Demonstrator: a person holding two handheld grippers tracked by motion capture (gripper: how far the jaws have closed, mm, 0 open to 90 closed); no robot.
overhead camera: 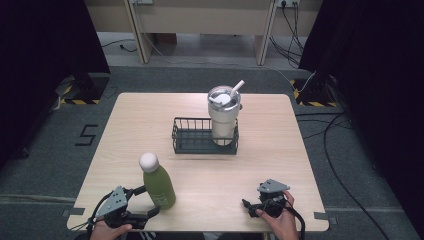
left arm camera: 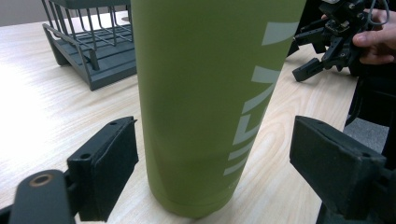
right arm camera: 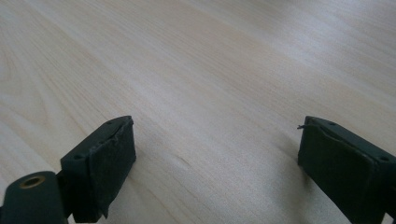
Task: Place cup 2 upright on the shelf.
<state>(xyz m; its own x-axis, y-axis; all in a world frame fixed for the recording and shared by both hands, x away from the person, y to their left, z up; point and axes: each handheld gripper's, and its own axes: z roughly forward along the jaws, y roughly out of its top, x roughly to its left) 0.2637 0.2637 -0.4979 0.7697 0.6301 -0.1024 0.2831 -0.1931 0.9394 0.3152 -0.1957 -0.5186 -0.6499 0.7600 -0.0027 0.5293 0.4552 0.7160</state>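
- The light wooden surface (overhead camera: pixel 260 165) carries a green bottle (overhead camera: pixel 159 187), a dark wire basket (overhead camera: pixel 192 136) and a steel tumbler (overhead camera: pixel 223 117).
- The green bottle stands upright near the front left of the surface, with a rounded white cap (overhead camera: pixel 148 161) on top. In the left gripper view its body (left arm camera: pixel 210 93) bears pale lettering running up the side.
- The left tongs (overhead camera: pixel 148 201) are spread wide, one jaw on each side of the bottle's lower body. In the left gripper view there is a clear gap between each black pad and the green wall, so neither jaw touches the bottle.
- The person's left hand (overhead camera: pixel 107 231) grips these tongs at the front edge of the surface.
- The right tongs (overhead camera: pixel 250 206) rest low near the front right of the surface, well apart from the bottle, held by the right hand (overhead camera: pixel 282 220).
- In the right gripper view the jaws stand wide apart with bare wood grain (right arm camera: pixel 210 93) between them; nothing is held.
- The wire basket sits at mid-surface, beyond the bottle. Its left part is empty.
- The tumbler stands upright in the basket's right end, with a lid and a white straw (overhead camera: pixel 237 87) leaning to the right.
- In the left gripper view the basket (left arm camera: pixel 88 51) lies behind the bottle to the left, and the other tongs (left arm camera: pixel 327 46) show at upper right.
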